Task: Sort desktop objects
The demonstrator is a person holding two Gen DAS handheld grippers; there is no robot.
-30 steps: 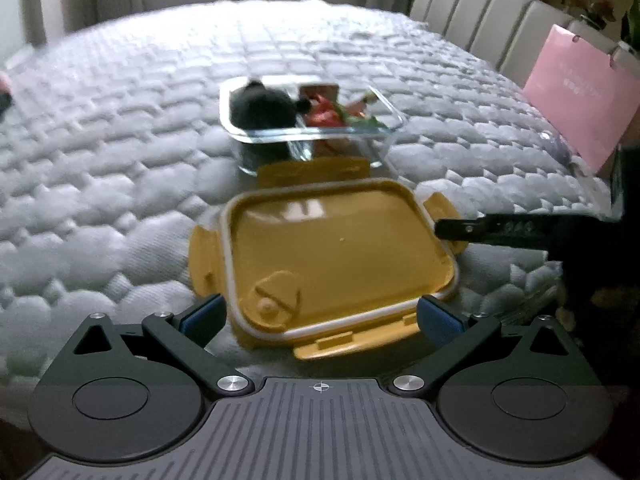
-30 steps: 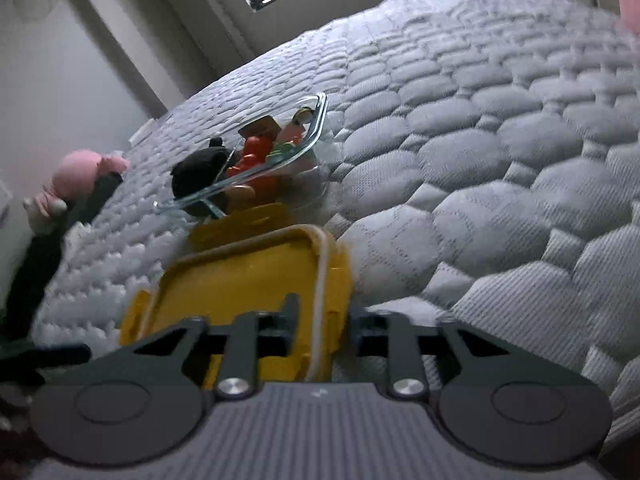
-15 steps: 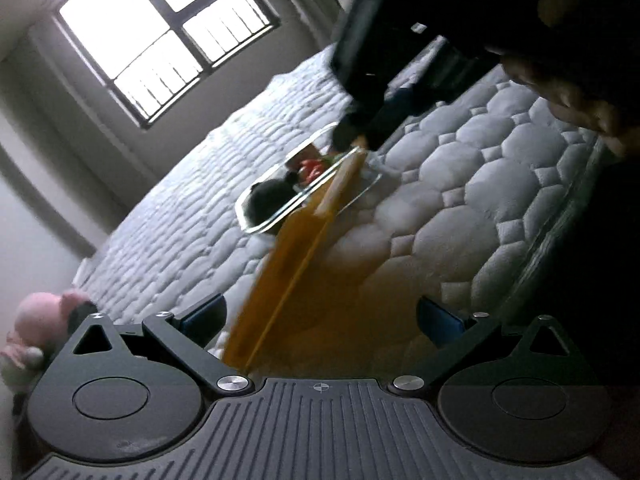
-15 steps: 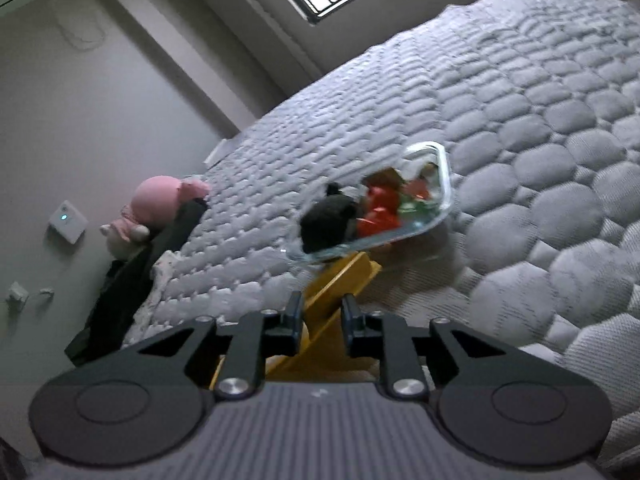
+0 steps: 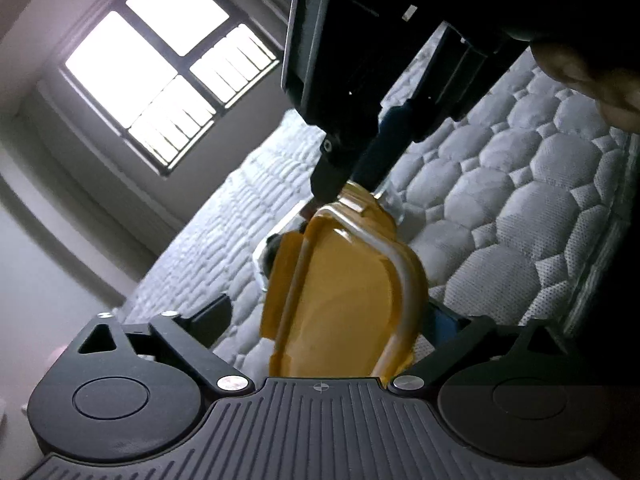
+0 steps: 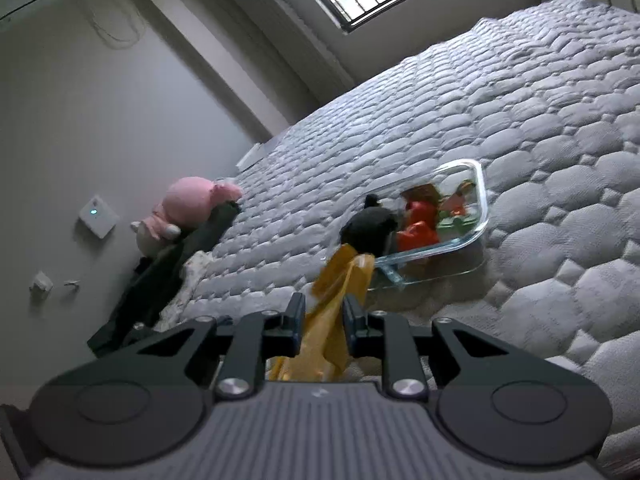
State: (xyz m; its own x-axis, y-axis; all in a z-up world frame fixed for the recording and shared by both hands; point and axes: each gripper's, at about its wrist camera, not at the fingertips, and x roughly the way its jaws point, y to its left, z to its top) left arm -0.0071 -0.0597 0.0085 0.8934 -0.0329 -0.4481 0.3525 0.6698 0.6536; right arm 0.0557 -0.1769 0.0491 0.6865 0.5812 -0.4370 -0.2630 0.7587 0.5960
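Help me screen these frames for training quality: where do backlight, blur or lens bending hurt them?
Left wrist view: the window is blown out white, leaving the right gripper nearly a black silhouette; the yellow lid is slightly smeared. Right wrist view: evener light, glass container fairly sharp, lid edge soft, mattress quilting bowed by the fisheye.

glossy plastic lid; clear glass container; quilted cloth mattress
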